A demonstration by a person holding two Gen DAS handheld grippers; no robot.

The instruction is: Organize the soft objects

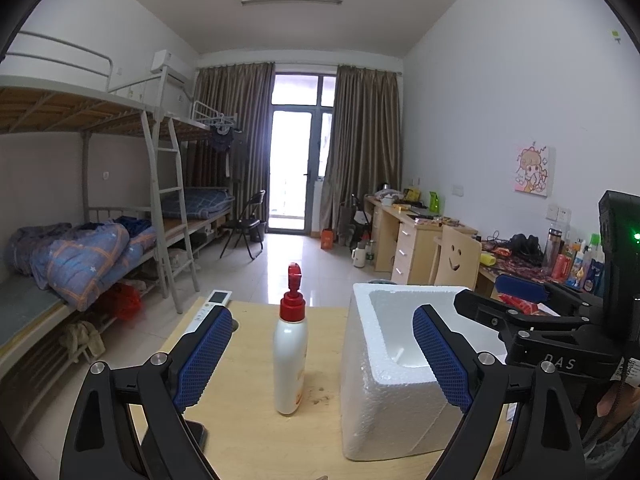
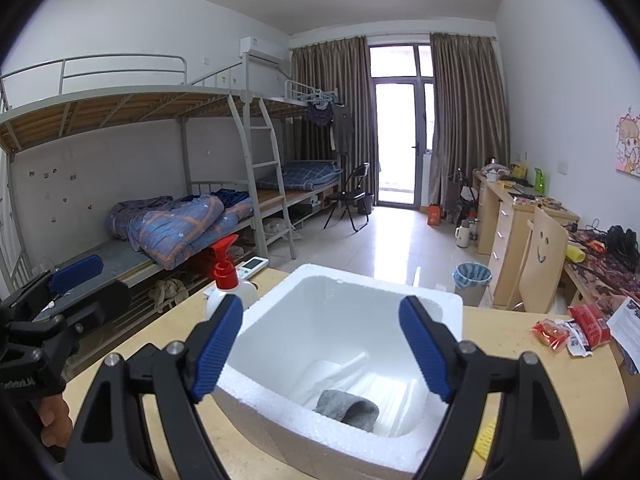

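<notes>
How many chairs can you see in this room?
2. A black folding chair stands near the balcony door, beside the bunk beds. A wooden chair with a smiley face on its back sits at the desk along the wall. Others may be hidden.

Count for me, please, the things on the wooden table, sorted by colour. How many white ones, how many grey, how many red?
White: 3 - foam box, pump bottle with red cap, remote control
Grey: 1 - sock inside the foam box
Red: 2 - snack packets
Total: 6
</notes>
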